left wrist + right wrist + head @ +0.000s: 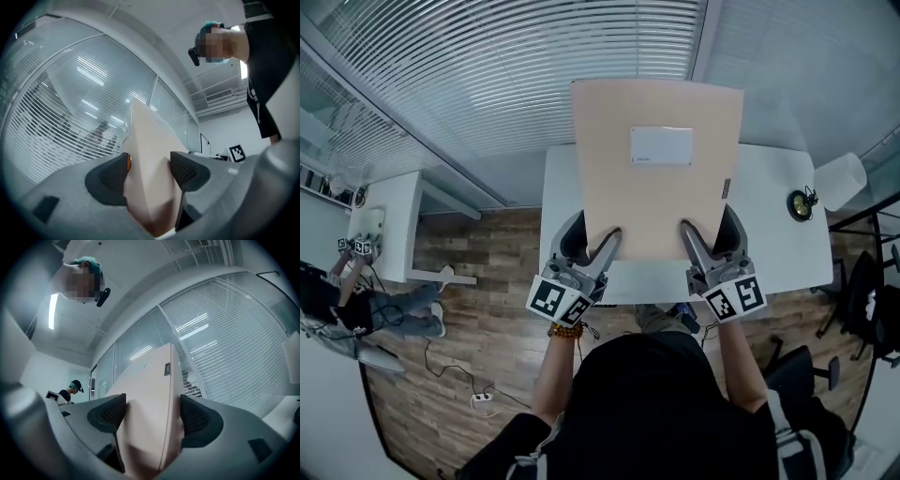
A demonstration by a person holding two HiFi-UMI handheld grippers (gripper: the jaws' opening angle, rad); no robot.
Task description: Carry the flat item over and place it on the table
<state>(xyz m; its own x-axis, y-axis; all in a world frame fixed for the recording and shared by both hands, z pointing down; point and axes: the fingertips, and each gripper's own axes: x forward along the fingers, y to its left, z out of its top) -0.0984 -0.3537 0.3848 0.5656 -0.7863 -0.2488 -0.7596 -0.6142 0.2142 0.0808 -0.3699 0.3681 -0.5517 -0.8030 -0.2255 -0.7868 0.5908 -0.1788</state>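
Beige flat folder (656,187) is held in the air over the white tabletop (778,234), and we see its white label (661,145) facing the head camera. Left gripper (592,239) fingers are clamped on the near edge by the left corner. Right gripper (711,234) fingers are clamped the same way by the right corner. We note a roll of tape (800,204) on the tabletop, far right.

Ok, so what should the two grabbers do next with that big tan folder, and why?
Probably lower the tan folder gently until it lies flat on the white table. The left gripper and the right gripper are both clamped on its near edge. It is tilted up over the tabletop and not yet resting on it.
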